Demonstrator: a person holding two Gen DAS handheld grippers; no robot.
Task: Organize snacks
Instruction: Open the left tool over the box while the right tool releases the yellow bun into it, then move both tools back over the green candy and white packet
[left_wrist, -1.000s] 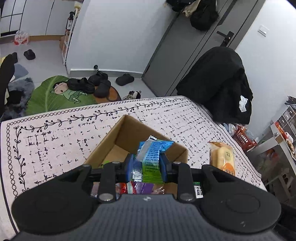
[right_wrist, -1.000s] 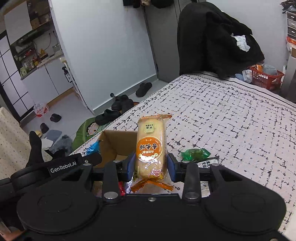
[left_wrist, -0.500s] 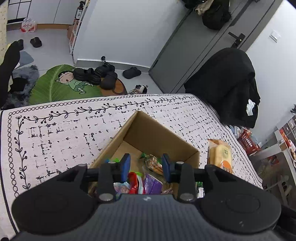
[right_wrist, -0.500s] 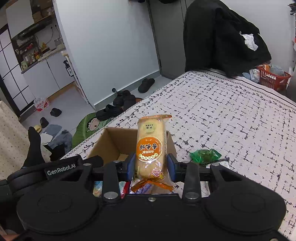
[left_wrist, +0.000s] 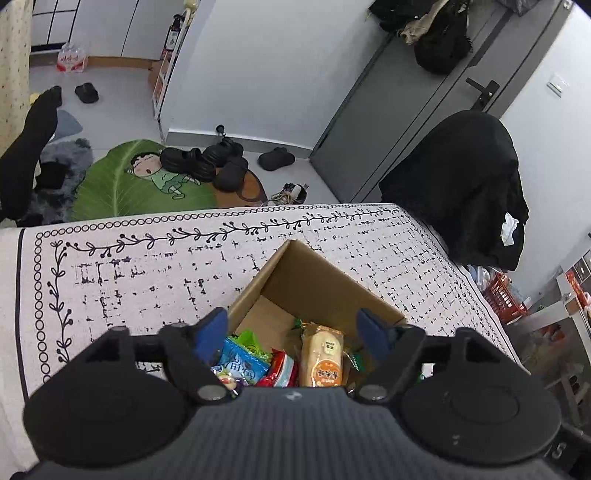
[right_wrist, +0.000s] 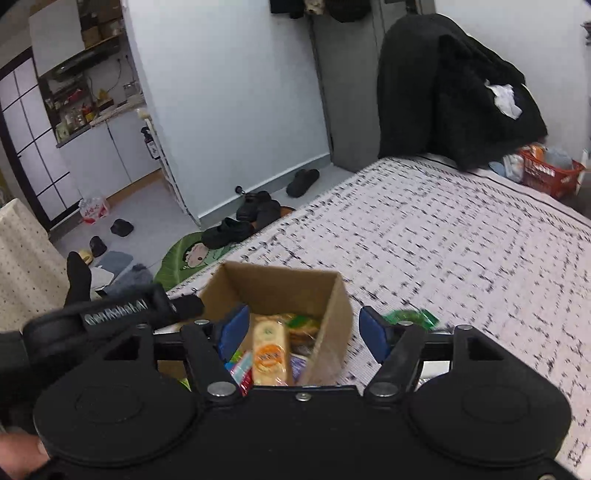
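An open cardboard box (left_wrist: 314, 280) stands on the patterned tablecloth and holds several snack packs. An orange bread pack (left_wrist: 320, 354) lies in it, with a blue pack (left_wrist: 238, 365) and a red pack (left_wrist: 282, 371) to its left. My left gripper (left_wrist: 293, 330) is open and empty above the box's near side. My right gripper (right_wrist: 304, 334) is open and empty over the same box (right_wrist: 280, 284), with the bread pack (right_wrist: 269, 350) lying below it. A green snack pack (right_wrist: 408, 318) lies on the cloth right of the box.
The tablecloth (left_wrist: 129, 269) stretches left of and beyond the box. A chair draped in black clothing (left_wrist: 461, 184) stands past the table's far right corner. Shoes and a green leaf mat (left_wrist: 140, 181) lie on the floor. The other gripper's body (right_wrist: 110, 314) shows at the left.
My left gripper let go of the blue-green pack into the box and opened wide. My right gripper moved over the box, opened, and the orange bread pack dropped in.
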